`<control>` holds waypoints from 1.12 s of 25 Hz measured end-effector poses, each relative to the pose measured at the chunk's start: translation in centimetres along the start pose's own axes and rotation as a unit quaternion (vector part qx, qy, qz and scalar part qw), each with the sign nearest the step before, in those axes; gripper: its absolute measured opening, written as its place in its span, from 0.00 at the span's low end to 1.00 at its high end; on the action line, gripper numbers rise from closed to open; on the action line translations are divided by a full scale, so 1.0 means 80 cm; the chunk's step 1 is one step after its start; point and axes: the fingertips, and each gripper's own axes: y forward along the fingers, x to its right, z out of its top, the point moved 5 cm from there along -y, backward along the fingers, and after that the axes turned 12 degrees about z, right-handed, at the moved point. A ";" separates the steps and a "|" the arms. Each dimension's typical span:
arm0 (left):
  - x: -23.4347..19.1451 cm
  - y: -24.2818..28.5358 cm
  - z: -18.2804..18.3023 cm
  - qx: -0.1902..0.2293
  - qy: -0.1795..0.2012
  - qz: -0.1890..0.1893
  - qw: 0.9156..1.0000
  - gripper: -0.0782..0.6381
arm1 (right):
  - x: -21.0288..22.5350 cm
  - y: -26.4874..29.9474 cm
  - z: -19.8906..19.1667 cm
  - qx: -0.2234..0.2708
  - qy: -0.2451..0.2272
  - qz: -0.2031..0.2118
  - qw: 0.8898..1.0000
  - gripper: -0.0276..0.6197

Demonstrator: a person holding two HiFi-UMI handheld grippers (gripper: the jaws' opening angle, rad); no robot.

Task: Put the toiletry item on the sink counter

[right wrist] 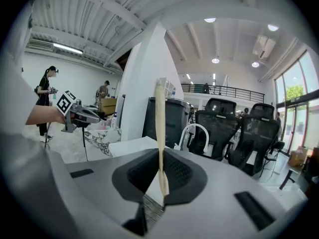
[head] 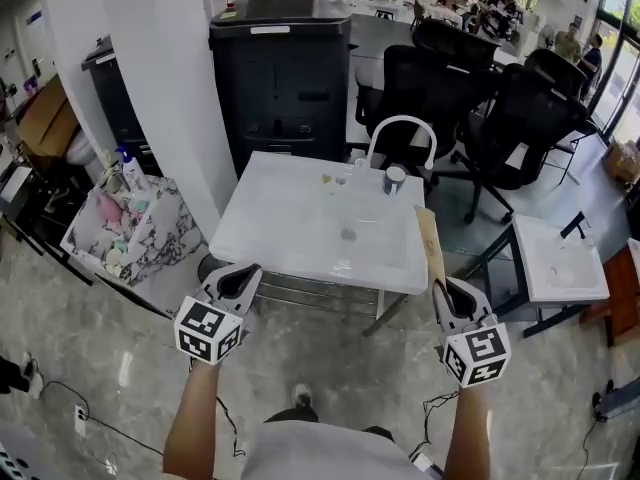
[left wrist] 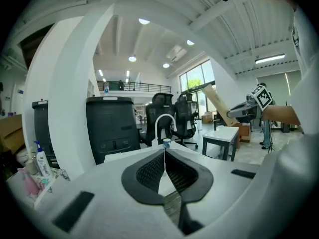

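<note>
A long, flat tan toiletry item [head: 430, 243] sticks up and forward from my right gripper [head: 441, 288], whose jaws are shut on its lower end. In the right gripper view the tan item [right wrist: 160, 128] stands upright between the pads [right wrist: 174, 171]. My left gripper [head: 238, 280] is shut with nothing in it; its pads [left wrist: 149, 171] meet in the left gripper view. Both grippers hover just before the near edge of the white sink counter [head: 290, 228], left and right of it. A white arched faucet [head: 400, 128] and a small cup [head: 394, 179] stand at its far side.
A tall black bin [head: 282, 68] stands behind the counter. Black office chairs [head: 520, 118] crowd the back right. A marbled basket of bottles and toiletries [head: 125, 223] sits at the left by a white pillar [head: 150, 78]. A small white table [head: 558, 258] is at the right.
</note>
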 end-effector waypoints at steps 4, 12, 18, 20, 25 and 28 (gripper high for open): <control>-0.048 0.035 -0.019 -0.015 -0.016 0.000 1.000 0.12 | -0.006 0.073 0.009 -0.012 0.018 0.019 1.000 0.09; -0.096 0.087 -0.067 -0.055 -0.047 0.005 0.997 0.12 | -0.001 0.212 -0.005 -0.055 0.038 0.073 0.995 0.08; -0.127 0.116 -0.083 -0.079 -0.064 0.033 0.994 0.12 | 0.009 0.314 -0.031 -0.103 0.032 0.134 0.985 0.09; -0.137 0.129 -0.085 -0.087 -0.069 0.045 0.993 0.12 | 0.017 0.350 -0.040 -0.113 0.042 0.153 0.981 0.09; -0.163 0.162 -0.092 -0.113 -0.076 0.072 0.988 0.12 | 0.027 0.442 -0.063 -0.126 0.130 0.216 0.959 0.09; -0.176 0.182 -0.097 -0.126 -0.080 0.087 0.985 0.12 | 0.025 0.494 -0.077 -0.132 0.191 0.253 0.939 0.09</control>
